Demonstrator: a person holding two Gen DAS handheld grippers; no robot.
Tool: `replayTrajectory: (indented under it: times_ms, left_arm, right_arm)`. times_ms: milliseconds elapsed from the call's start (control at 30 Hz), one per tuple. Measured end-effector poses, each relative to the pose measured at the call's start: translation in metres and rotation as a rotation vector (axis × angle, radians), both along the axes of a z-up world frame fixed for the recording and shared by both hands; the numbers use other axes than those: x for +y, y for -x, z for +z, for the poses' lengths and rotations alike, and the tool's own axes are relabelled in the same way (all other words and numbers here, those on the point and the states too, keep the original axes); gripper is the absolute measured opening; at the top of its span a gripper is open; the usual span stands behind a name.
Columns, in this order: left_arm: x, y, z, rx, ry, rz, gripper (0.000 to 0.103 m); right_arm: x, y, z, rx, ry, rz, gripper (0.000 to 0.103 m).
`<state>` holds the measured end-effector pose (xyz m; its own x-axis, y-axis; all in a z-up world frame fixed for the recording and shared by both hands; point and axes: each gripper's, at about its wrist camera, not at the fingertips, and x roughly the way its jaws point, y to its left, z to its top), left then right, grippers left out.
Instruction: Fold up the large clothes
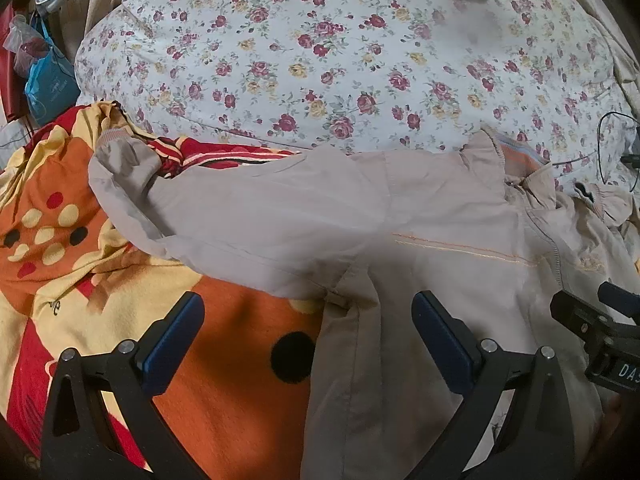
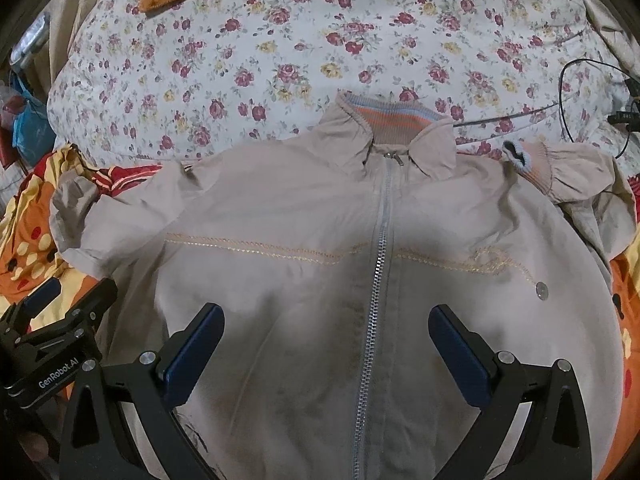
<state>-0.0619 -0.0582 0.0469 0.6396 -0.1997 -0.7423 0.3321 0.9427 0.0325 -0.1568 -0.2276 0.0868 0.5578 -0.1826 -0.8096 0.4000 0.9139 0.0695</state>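
We are looking at a beige jacket point(image 2: 304, 280) lying front-up on an orange patterned blanket point(image 1: 240, 380), its zipper point(image 2: 378, 280) running lengthwise away from us toward the ribbed striped collar point(image 2: 394, 120) by the floral bedding point(image 2: 280, 52). The thin, creased fabric is spreading flat. Our left gripper point(image 1: 308, 312) and right gripper point(image 2: 326, 324) are hovering wide open, holding nothing.

Beige jacket point(image 2: 300, 280) front-up, zipped, spread flat; striped collar far end, sleeves bunched.
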Motion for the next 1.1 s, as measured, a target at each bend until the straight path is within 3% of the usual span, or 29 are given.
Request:
replayTrajectory:
  times_ms: [1100]
  left_arm:
    - [0.0072, -0.0045, -0.0011, 0.005, 0.003, 0.020, 0.103]
  right_arm:
    - [0.0057, -0.0051, 0.0000, 0.026, -0.004, 0.029, 0.102]
